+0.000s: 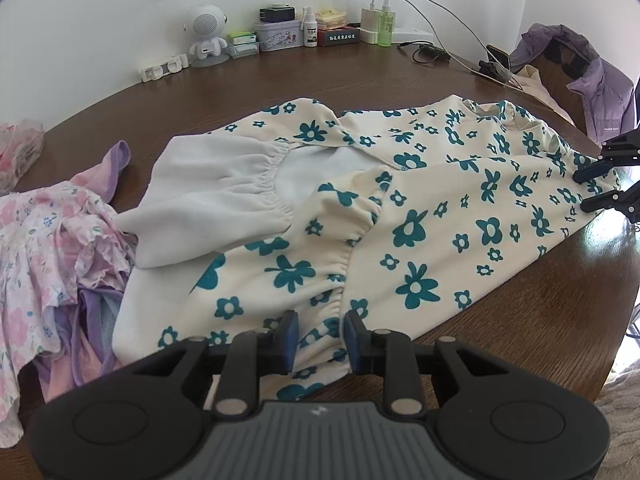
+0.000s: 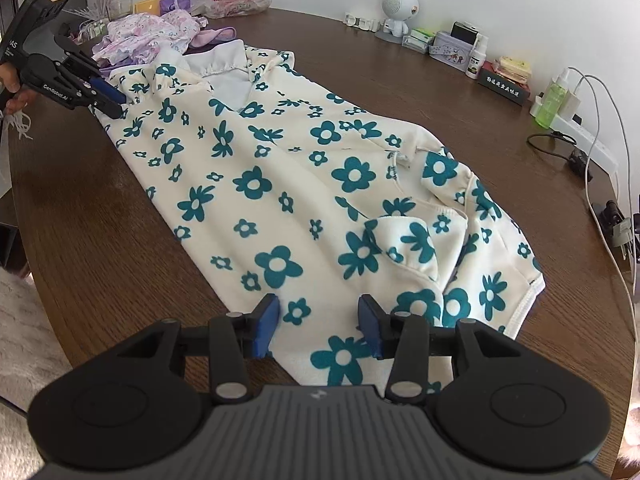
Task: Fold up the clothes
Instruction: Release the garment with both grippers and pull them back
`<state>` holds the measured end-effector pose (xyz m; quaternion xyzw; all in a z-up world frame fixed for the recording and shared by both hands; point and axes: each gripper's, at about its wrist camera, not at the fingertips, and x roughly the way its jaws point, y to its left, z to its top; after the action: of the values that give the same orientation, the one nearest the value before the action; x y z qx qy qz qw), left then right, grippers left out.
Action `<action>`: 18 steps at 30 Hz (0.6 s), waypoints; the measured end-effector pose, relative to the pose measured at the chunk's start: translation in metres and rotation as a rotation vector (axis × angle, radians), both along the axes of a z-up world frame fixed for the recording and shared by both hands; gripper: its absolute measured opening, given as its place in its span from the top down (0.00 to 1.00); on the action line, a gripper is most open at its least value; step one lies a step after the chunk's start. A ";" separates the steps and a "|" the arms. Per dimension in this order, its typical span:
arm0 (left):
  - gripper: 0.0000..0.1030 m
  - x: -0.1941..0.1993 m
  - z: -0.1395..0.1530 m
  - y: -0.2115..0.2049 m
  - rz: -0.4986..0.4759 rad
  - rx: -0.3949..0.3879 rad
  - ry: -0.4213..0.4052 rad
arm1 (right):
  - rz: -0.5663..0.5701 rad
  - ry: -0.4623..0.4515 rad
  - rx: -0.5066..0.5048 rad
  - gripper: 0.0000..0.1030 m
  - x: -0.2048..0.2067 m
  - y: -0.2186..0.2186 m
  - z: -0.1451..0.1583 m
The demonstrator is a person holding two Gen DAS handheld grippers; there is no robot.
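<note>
cream fleece garment with teal flower print (image 1: 420, 208) lies spread on the brown wooden desk (image 1: 320, 88), waistband end turned back. left gripper (image 1: 321, 338) fingers spread over its hem, not pinching; right gripper (image 2: 319, 326) fingers likewise spread. white printed tin (image 2: 450, 54): contents not visible. only the left view shows a purple jacket (image 1: 600, 92); only the right shows a hand (image 2: 14, 96).
</note>
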<state>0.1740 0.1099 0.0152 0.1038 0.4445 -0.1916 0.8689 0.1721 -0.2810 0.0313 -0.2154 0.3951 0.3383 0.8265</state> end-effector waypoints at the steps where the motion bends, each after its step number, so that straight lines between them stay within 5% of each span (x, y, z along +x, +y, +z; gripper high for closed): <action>1: 0.76 -0.001 0.000 0.000 0.002 0.000 -0.001 | 0.004 -0.009 -0.010 0.58 -0.002 -0.003 0.000; 18: 0.75 -0.022 0.003 -0.012 0.016 0.025 -0.015 | -0.080 -0.026 -0.009 0.49 0.014 -0.059 -0.007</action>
<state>0.1516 0.0976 0.0178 0.1124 0.4411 -0.1783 0.8724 0.1865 -0.3404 0.0239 -0.2077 0.3939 0.3005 0.8435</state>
